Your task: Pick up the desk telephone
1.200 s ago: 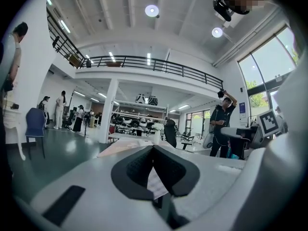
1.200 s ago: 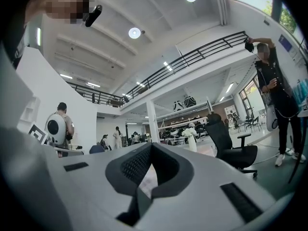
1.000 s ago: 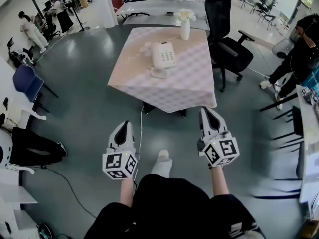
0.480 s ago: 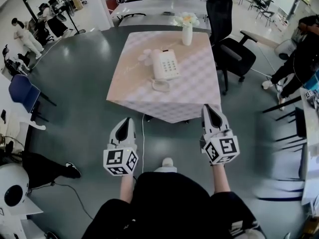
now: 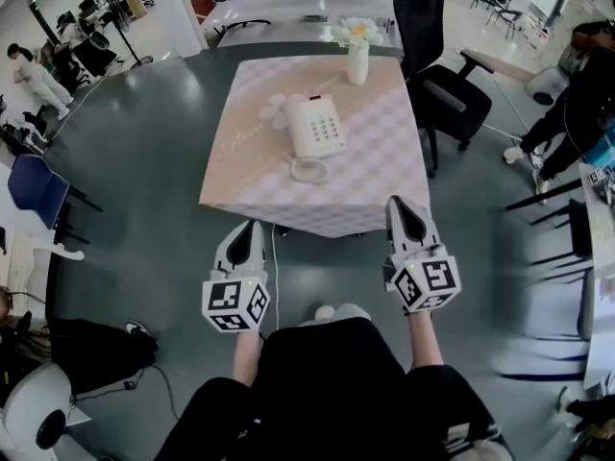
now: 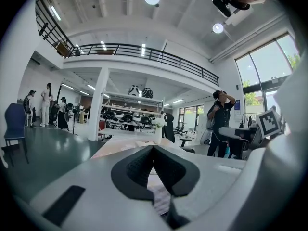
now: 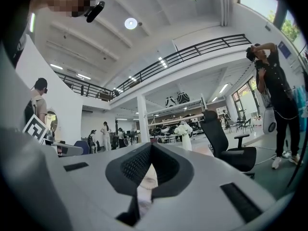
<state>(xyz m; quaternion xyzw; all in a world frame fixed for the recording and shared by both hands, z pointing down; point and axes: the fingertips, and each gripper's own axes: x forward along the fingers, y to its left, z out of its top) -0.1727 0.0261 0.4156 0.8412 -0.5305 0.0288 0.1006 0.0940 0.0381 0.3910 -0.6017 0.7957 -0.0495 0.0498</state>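
A white desk telephone (image 5: 314,127) with a coiled cord lies in the middle of a small table (image 5: 370,185) covered by a pale pink checked cloth. My left gripper (image 5: 252,229) hangs just short of the table's near edge at the left, jaws shut and empty. At the same edge on the right is my right gripper (image 5: 398,205), shut with nothing in it. In the left gripper view the left gripper (image 6: 154,148) points level at the table top; the right gripper (image 7: 150,146) does the same in the right gripper view. Both stand well short of the telephone.
A white vase of flowers (image 5: 357,54) stands at the table's far edge. A black office chair (image 5: 444,84) sits by the table's right side. A person in black (image 5: 577,94) stands at the far right, others at the far left (image 5: 29,75). A blue chair (image 5: 36,188) is left.
Both grippers, still shut, have come closer to the table; its near edge now lies right by their tips. The table and telephone look larger and nearer in the head view.
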